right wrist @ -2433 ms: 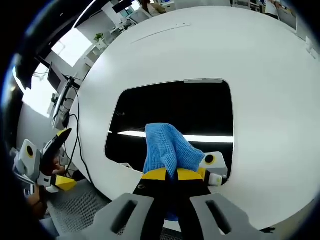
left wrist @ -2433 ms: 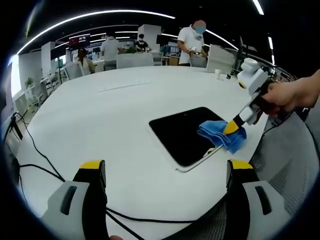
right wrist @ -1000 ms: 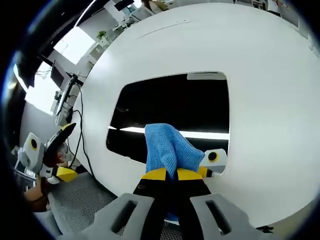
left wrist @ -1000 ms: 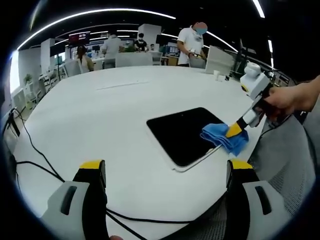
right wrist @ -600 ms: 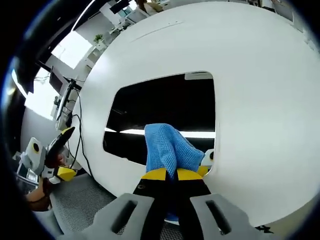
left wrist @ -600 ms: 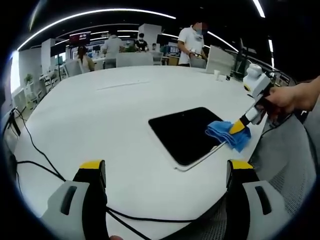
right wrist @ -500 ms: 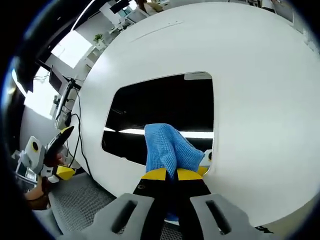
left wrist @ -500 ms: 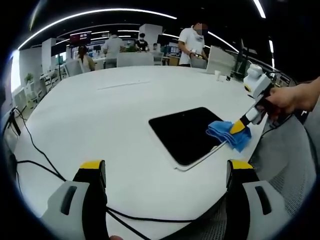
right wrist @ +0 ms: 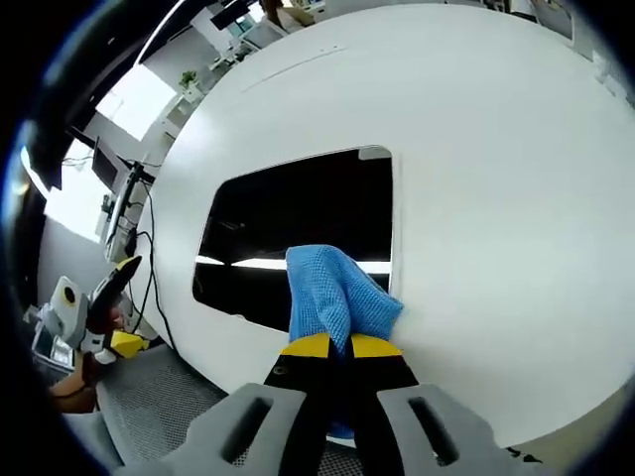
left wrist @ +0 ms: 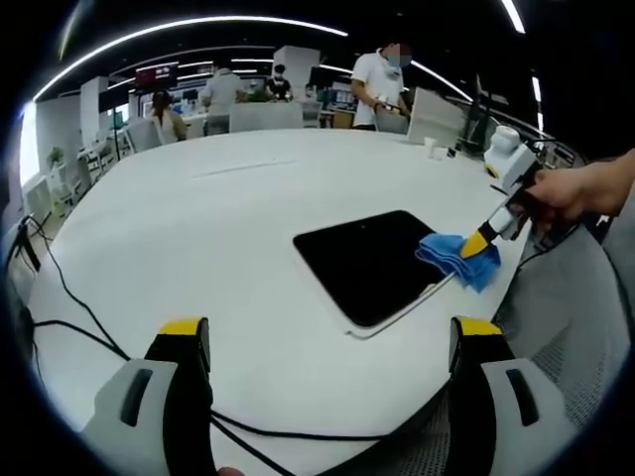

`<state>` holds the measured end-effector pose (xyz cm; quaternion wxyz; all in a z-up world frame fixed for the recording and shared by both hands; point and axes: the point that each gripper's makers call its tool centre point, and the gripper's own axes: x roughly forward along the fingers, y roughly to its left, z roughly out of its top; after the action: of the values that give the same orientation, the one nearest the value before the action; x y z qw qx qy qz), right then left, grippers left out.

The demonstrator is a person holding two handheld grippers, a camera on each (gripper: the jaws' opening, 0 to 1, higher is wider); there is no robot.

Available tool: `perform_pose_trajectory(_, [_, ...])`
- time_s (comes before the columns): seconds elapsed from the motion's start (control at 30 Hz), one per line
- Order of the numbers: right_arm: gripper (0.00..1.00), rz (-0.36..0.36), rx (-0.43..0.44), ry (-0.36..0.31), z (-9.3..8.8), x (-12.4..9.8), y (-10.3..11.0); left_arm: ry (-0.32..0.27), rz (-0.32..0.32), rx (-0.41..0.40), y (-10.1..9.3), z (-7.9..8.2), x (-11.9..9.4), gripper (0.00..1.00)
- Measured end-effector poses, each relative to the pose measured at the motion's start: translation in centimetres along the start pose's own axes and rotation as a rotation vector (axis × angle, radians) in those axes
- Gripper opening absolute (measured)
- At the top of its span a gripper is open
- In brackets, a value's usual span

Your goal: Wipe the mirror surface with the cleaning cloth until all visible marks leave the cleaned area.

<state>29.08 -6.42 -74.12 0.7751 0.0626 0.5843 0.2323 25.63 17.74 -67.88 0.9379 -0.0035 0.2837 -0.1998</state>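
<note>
A dark rectangular mirror (left wrist: 372, 263) (right wrist: 288, 228) lies flat on the round white table (left wrist: 198, 228). My right gripper (right wrist: 334, 347) is shut on a blue cleaning cloth (right wrist: 335, 295), which rests on the mirror's near right corner. In the left gripper view the same cloth (left wrist: 458, 258) sits at the mirror's right edge under the right gripper (left wrist: 478, 241), held by a person's hand (left wrist: 580, 190). My left gripper (left wrist: 327, 342) is open above the table's near edge, well short of the mirror, holding nothing. It also shows small at the lower left of the right gripper view (right wrist: 104, 302).
Black cables (left wrist: 69, 297) trail over the table's left side and near edge. A grey mesh chair (left wrist: 571, 327) stands at the right. Several people (left wrist: 382, 84) and desks are far behind the table. The white table (right wrist: 496, 149) spreads wide beyond the mirror.
The right gripper has dragged the cloth toward the mirror's right edge, now covering its near right corner and the small round yellow-and-black part seen there earlier. The left gripper stays put.
</note>
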Motion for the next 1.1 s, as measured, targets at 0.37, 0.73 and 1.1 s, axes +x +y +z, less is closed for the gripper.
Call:
perform_pose_trajectory(0.37, [0.0, -0.021, 0.002, 0.014, 1.2, 0.5, -0.6, -0.003, 0.01, -0.002, 0.1, 0.1, 0.0, 0.99])
perform_pose_trajectory(0.73, [0.0, -0.064, -0.075, 0.012, 3.3, 1.0, -1.2, 0.002, 0.006, -0.009, 0.0, 0.0, 0.1, 0.99])
perform_pose_trajectory(1.1, [0.0, -0.081, -0.076, 0.003, 5.7, 1.5, -1.7, -0.001, 0.003, -0.015, 0.2, -0.1, 0.1, 0.99])
